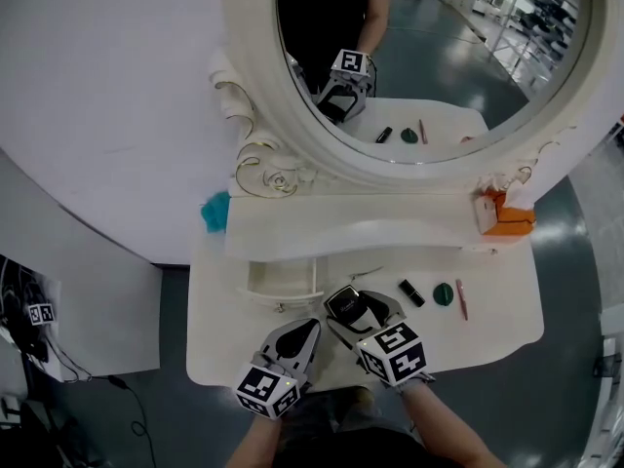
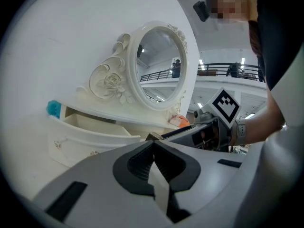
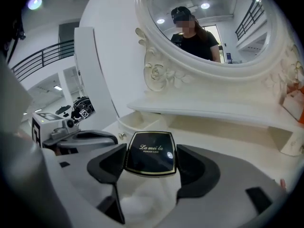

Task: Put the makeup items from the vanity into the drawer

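A black square powder compact [image 3: 151,153] with gold lettering sits between the pads of my right gripper [image 3: 151,159], which is shut on it. In the head view this gripper [image 1: 347,306] holds the compact [image 1: 344,304] over the vanity top, just right of the open drawer [image 1: 278,279]. My left gripper [image 1: 298,333] is beside it near the front edge, shut with nothing in it; its pads meet at the tip [image 2: 154,147]. A black lipstick [image 1: 410,292], a green round item [image 1: 444,293] and a pink pencil [image 1: 461,298] lie on the top to the right.
The big oval mirror [image 1: 419,57] and its raised shelf [image 1: 370,213] stand behind. An orange box [image 1: 505,214] sits on the shelf's right end and a teal object [image 1: 214,211] at its left. The white drawer [image 2: 90,127] is pulled out.
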